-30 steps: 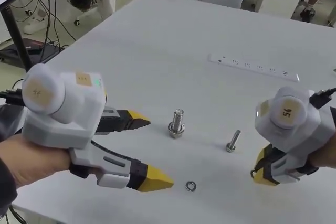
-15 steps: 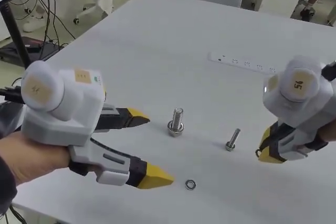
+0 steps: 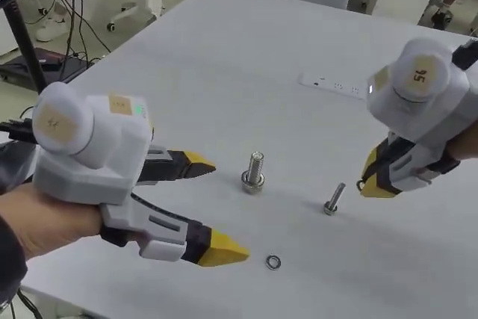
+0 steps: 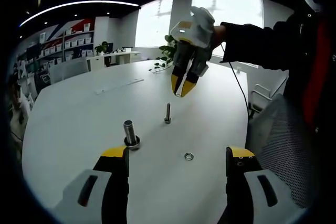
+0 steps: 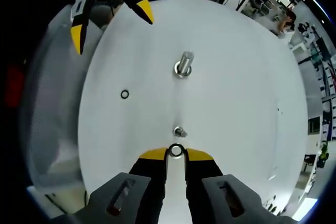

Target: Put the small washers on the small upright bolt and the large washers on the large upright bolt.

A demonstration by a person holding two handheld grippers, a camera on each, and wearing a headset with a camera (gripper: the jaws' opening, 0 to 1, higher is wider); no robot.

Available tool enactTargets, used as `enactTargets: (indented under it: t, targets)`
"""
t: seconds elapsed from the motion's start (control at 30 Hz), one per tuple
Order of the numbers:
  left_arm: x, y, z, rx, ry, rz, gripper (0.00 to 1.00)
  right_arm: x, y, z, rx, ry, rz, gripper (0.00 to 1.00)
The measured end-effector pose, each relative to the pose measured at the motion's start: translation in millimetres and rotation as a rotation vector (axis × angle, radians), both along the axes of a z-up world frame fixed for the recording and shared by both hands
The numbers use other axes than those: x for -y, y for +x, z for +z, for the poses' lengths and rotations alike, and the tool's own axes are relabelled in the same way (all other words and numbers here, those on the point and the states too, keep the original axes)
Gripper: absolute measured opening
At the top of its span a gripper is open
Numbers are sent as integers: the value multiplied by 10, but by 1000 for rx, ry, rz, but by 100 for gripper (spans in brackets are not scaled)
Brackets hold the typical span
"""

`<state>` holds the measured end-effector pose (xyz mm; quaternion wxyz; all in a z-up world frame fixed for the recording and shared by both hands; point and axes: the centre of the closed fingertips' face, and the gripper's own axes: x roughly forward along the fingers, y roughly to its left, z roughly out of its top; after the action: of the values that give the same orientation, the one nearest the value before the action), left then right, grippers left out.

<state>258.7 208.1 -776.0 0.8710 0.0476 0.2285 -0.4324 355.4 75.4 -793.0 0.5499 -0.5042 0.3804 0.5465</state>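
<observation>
**Right gripper brings a washer to the small bolt; left gripper waits open.**

Head view: the left gripper (image 3: 211, 205) hovers at the near left with its jaws spread wide and empty, clear of the large bolt (image 3: 254, 172). That bolt stands upright on the table (image 3: 224, 72) with a seated washer (image 3: 252, 182) round its foot. A loose washer (image 3: 273, 262) lies just right of the near jaw tip. The right gripper (image 3: 367, 186) hangs just right of the small bolt (image 3: 333, 199), jaws almost together. Left gripper view: its own jaws stand well apart, gripping nothing. Right gripper view: the jaws are pinched on the rim of a held washer (image 5: 176, 150), leaving its hole clear, with the small bolt just ahead. It looks lined up to drop over that bolt.
</observation>
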Motion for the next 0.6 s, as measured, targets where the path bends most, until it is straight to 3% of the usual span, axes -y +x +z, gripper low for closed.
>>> enactTargets:
  t: [0.33,0.6]
  targets:
    - [-10,-9,-15,-7,1,5,75,-72,57,6,1,-14,33,14]
    - [-18,-8,-34,-14,-1,11,75,-131,65,-79,-14,-28,57,14]
